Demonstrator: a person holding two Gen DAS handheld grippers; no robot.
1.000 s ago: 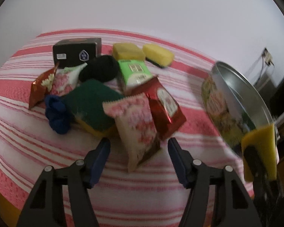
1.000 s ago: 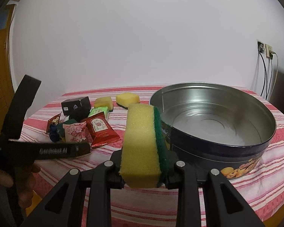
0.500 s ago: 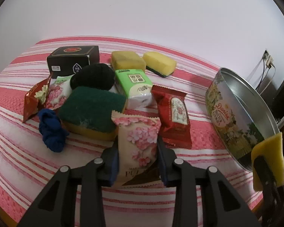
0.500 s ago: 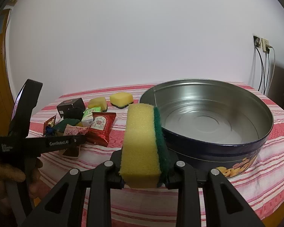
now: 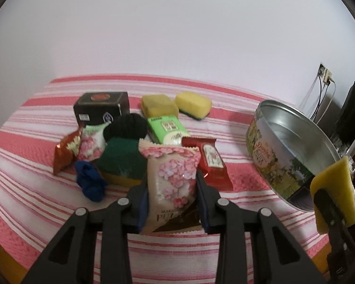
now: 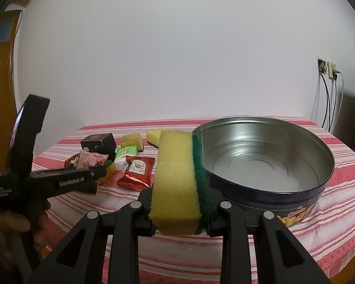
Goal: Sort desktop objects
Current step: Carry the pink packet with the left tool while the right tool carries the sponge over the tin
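Snack packet (image 5: 171,179) is clenched in our left tool (image 5: 172,198); sponge (image 6: 177,179) in our right tool (image 6: 181,209); we lift both clear beside the tin (image 6: 295,196).

Lighting was soft, even and moderately bright indoors; its source could not be seen. The wall (image 6: 177,59) showed a faint vignette toward the dark circular lens border. Fisheye distortion bowed the table (image 5: 23,189) edge. The tin (image 6: 260,163) interior carried dull reflections without harsh glare. Shadows were weak and diffuse. The left view appeared slightly soft.
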